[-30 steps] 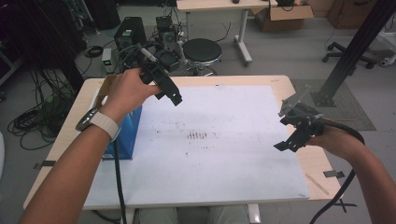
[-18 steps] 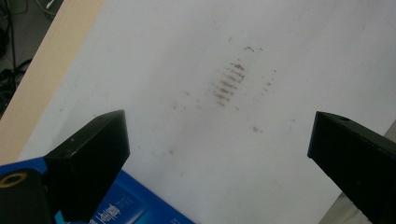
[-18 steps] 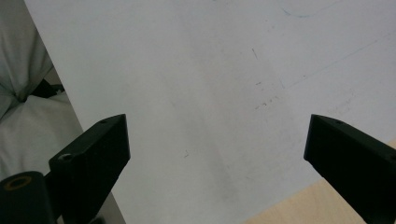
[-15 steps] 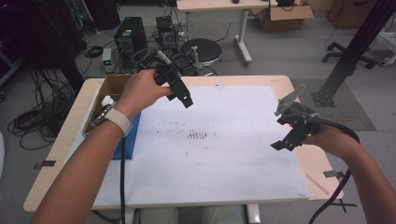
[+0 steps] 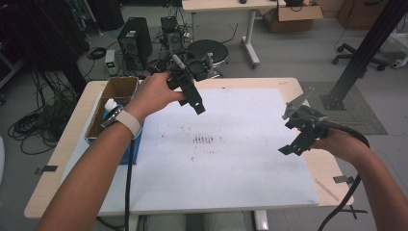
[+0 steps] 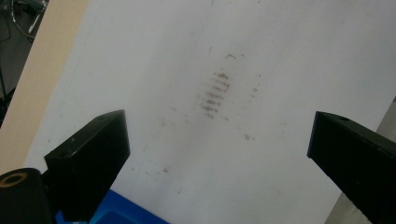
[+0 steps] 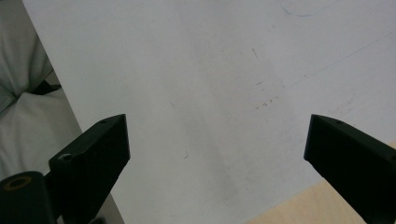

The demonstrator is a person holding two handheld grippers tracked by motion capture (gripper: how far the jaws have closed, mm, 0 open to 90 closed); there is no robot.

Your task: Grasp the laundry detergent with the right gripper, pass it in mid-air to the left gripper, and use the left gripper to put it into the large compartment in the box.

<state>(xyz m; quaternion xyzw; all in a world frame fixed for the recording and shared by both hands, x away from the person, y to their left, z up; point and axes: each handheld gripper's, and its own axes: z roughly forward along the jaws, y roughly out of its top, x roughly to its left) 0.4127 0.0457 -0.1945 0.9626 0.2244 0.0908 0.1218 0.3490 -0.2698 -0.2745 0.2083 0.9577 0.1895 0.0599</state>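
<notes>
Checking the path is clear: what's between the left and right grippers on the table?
In the high view, only the white sheet with a patch of dark smudges lies between the left gripper and right gripper; no object stands there.

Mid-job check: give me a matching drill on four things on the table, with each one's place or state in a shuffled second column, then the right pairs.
Things:
1. left claw
2. right claw
3. cardboard box
4. dark smudge marks

Places or states:
A. middle of the white sheet
B. open, above the sheet's far left part
C. at the table's left edge, a white bottle inside
D. open, over the sheet's right edge

Pairs: 1-B, 2-D, 3-C, 4-A
</notes>
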